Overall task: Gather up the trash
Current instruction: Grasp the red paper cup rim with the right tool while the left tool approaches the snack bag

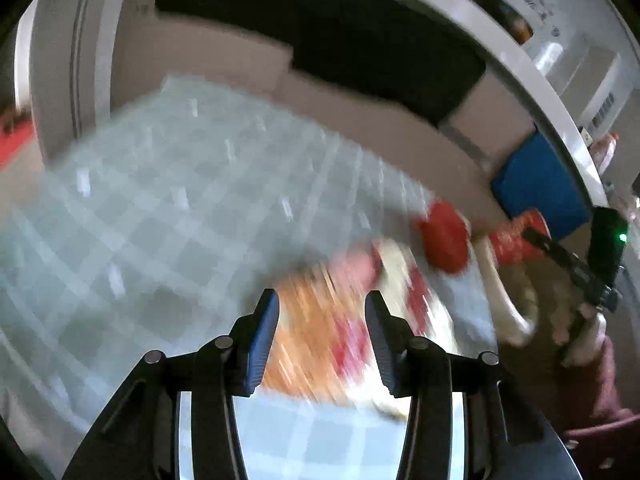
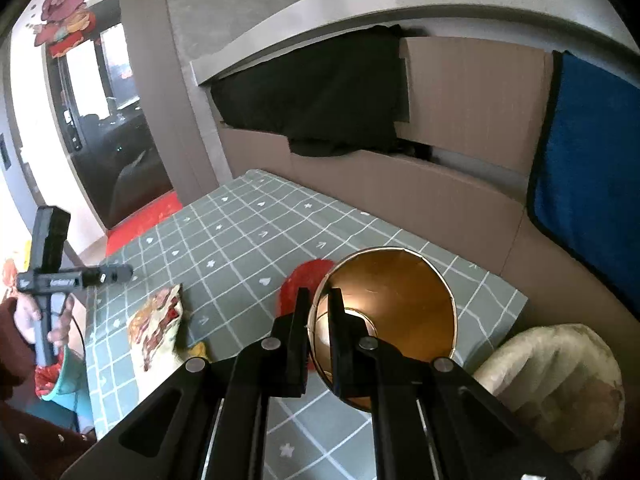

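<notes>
My left gripper (image 1: 322, 300) is open over the green checked tablecloth (image 1: 160, 200). A crumpled orange and red snack wrapper (image 1: 320, 340) lies blurred on the cloth below and between its fingers, and nothing presses on it. In the right wrist view the same wrapper (image 2: 156, 328) rests near the table's left edge. My right gripper (image 2: 318, 294) is shut on the rim of a paper cup (image 2: 392, 312), red outside and gold inside, tilted on its side. A flat red round piece (image 2: 308, 280) lies on the cloth behind the cup. In the left wrist view the cup (image 1: 516, 240) shows at the right.
Cardboard panels (image 2: 472, 100), a black cloth (image 2: 320, 92) and a blue towel (image 2: 588, 160) stand along the table's far side under a white shelf. A beige bag (image 2: 560, 384) sits at the near right. A small yellow scrap (image 2: 198, 348) lies by the wrapper. A hand (image 2: 60, 332) holds a handle at the left.
</notes>
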### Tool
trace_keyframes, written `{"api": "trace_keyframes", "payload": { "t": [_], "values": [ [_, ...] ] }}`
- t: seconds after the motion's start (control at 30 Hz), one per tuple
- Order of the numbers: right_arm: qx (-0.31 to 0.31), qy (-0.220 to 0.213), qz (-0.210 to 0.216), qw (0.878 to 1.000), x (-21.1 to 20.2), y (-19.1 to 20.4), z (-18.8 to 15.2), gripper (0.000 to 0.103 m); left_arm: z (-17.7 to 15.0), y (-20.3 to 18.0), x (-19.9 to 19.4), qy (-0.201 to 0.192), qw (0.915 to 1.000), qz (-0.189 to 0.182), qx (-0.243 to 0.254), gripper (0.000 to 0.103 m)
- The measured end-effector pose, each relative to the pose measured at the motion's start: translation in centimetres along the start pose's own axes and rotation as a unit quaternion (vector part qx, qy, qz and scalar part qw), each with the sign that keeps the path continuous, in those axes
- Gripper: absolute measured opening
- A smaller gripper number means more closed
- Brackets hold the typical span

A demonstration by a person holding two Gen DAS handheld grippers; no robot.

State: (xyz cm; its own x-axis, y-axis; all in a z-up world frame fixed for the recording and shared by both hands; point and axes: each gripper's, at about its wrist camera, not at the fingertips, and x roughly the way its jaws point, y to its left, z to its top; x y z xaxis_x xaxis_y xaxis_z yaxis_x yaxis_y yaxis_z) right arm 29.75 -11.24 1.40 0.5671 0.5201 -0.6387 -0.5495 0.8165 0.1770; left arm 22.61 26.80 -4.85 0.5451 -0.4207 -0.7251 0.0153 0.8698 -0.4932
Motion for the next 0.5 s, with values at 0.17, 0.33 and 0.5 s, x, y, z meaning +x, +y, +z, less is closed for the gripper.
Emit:
{"api": "trace_keyframes", "payload": {
  "t": [0.17,0.33,0.5],
  "values": [
    [0.000,0.003,0.011,1.000,-0.8,0.7,-1.4,0.008,-4.4,0.2,1.4,0.090,0.9886,-0.063,-0.103,0.045],
    [0.010,0.004,0.023,1.000,-0.7,1.3,-2.6,0.008,-5.4,1.2,2.1,0.052,0.9767,-0.046,-0.203,0.045],
    [0.018,-0.005,0.022,1.000,-1.0,1.8,-4.2,0.008,-4.2,2.4,3.7,-0.019,0.9592,-0.064,-0.275,0.046]
  ]
}}
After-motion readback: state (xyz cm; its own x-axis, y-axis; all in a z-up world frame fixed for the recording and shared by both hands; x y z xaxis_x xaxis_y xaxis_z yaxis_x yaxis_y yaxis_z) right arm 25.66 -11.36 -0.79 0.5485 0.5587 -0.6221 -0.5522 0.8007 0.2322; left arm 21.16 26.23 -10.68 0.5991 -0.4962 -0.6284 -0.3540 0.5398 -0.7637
